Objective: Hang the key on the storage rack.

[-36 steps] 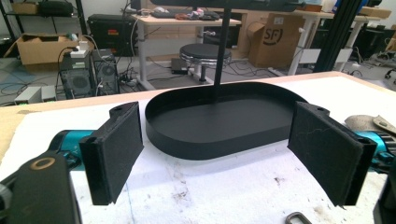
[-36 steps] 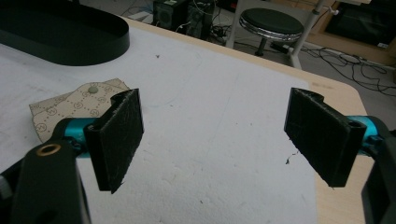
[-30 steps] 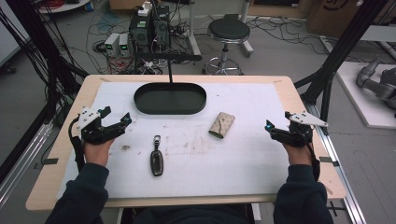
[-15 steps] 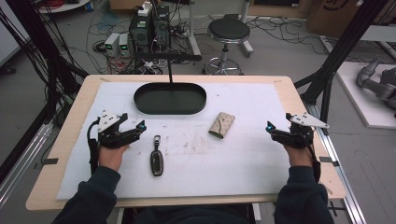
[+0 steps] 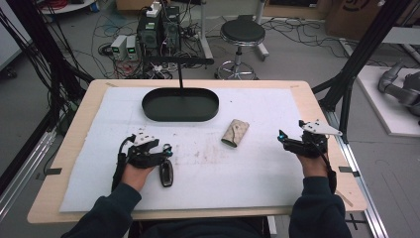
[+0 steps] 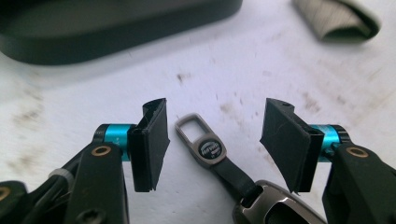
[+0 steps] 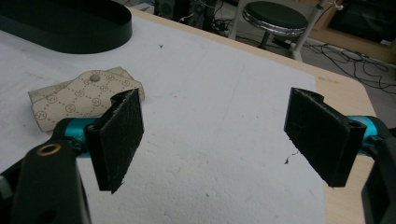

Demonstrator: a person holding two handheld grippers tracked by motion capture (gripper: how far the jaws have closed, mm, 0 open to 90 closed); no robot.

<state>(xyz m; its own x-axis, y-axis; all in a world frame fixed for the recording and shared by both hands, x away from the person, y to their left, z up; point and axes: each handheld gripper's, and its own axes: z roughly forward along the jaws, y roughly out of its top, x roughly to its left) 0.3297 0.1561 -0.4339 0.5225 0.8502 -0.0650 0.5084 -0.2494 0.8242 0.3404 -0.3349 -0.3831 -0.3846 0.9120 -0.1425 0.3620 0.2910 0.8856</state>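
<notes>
The left gripper (image 5: 166, 150) has slid in from the left edge of the white mat (image 5: 277, 163) over the last second and now sits right over the car key (image 5: 166, 173), which lies on the near-left part of the mat, in front of the black oval tray (image 5: 180, 105). In the left gripper view the jaws stand wide apart on either side of the key's metal loop (image 6: 200, 138) and short strap, with the fob body (image 6: 275, 205) just below them; neither pad touches anything yet. That shift tells me the key is what the left hand is going for, and the grasp itself looks like the next step: a small drop and a squeeze, probably across the strap or the top of the fob.

The right gripper (image 5: 289, 142) has not budged; it rests near the right edge of the table (image 5: 317, 99) with its jaws open wide and nothing between them. The small patterned pouch (image 5: 235, 133) lies well apart from it, toward the middle, just right of the tray's near end. It has kept its place too.
</notes>
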